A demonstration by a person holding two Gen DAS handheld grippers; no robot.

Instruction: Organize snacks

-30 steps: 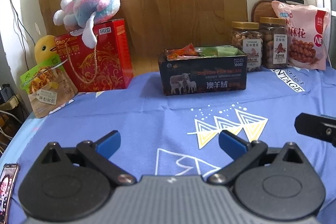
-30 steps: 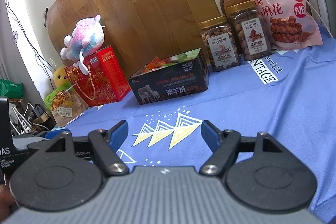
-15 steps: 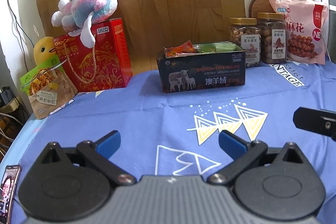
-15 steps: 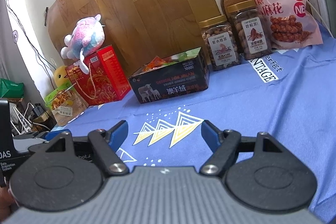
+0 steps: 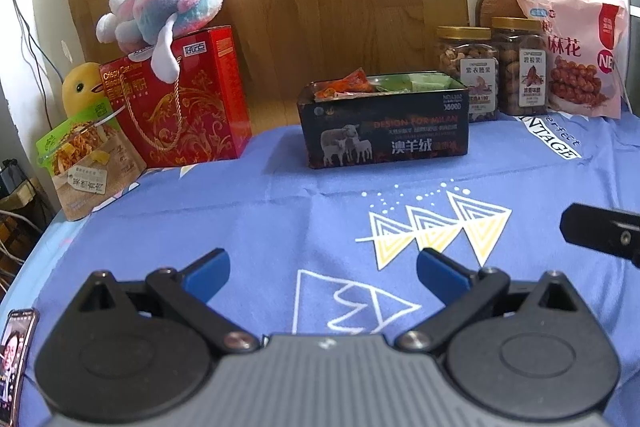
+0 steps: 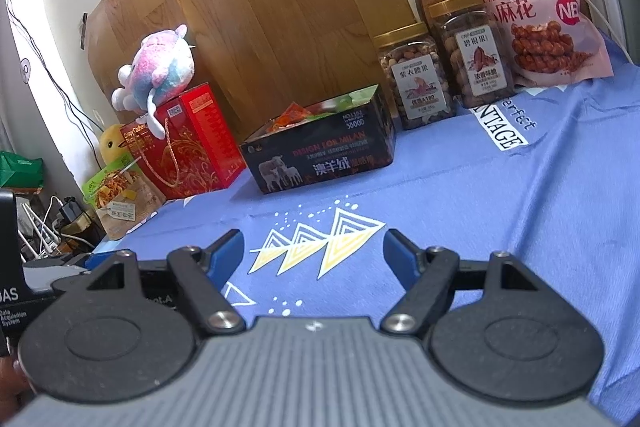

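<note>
Left view: I am holding my left claw (image 5: pixel 322 271) spread and empty over the cloth (image 5: pixel 248 211); snacks are sitting in the tin (image 5: pixel 386 131) ahead. Right view: my right claw (image 6: pixel 314 253) is gaping empty too; jars (image 6: pixel 416 79) and bag (image 6: pixel 532 11) are standing sorted behind, so little seems left.

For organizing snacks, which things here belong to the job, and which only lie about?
Belong to the job:
black tin with snack packets inside
two nut jars
pink snack bag
green snack pouch
red gift box

Only lying about:
plush toy
yellow duck toy
phone
blue cloth
</note>
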